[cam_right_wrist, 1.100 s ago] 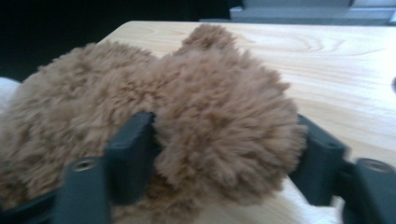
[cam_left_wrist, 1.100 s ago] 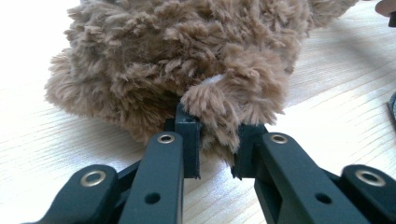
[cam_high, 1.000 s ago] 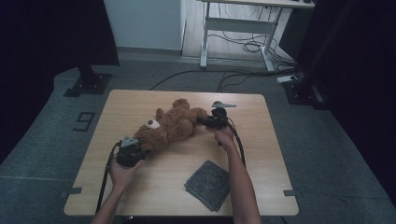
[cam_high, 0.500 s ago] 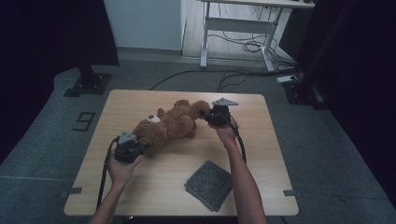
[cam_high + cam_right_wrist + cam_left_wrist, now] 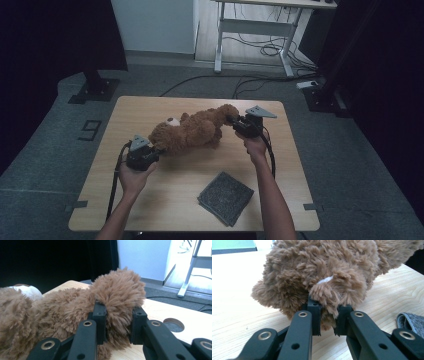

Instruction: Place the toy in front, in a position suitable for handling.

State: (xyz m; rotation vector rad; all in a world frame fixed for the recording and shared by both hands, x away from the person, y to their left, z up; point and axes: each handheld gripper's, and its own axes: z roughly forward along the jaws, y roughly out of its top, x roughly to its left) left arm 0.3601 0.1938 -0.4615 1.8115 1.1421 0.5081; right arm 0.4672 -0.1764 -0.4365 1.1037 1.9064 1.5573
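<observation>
1. A grey folded cloth lay flat on the tabletop near the person's edge, between the two forearms and well apart from the teddy bear. In the left gripper view a corner of the cloth showed at the right edge, beyond the jaws.
2. A round hole was cut into the tabletop just beside the right gripper, visible in the right gripper view. Nothing stood between either gripper and the toy.
3. Off the tabletop, a white desk frame with loose cables under it stood on the grey floor at the far side, and a black stand base sat at the far left. A figure nine was marked on the floor to the left.
4. No containers stood on the tabletop.
5. The teddy bear lay stretched across the middle of the tabletop, its white muzzle turned up, running from the left gripper up to the right gripper.
6. The left gripper's jaws were clenched on a tuft of brown fur at the bear's near end, the fur bulging above the pads.
7. The right gripper's jaws were clenched on a rounded furry limb at the bear's far end, which swelled out above the pads.
</observation>
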